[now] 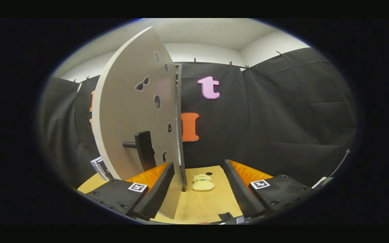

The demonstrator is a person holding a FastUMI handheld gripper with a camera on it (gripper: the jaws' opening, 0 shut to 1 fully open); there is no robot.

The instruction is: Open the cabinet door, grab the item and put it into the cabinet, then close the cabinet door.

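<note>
Grey flat cabinet door [133, 111] swung open, we hold gripper [198, 184] fingers spread empty, seemingly to reach the small yellow plush toy [203, 182].

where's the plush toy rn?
In the gripper view the plush toy sits on the wooden tabletop, ahead of the open tongs and between their fingers, just right of the open cabinet door's edge.

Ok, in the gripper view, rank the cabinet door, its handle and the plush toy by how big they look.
1. Cabinet door, by far the largest, though it is nearest the camera.
2. Handle.
3. Plush toy, lying on the table beyond the open tongs; similar to the handle, so that order is unsure.
</note>
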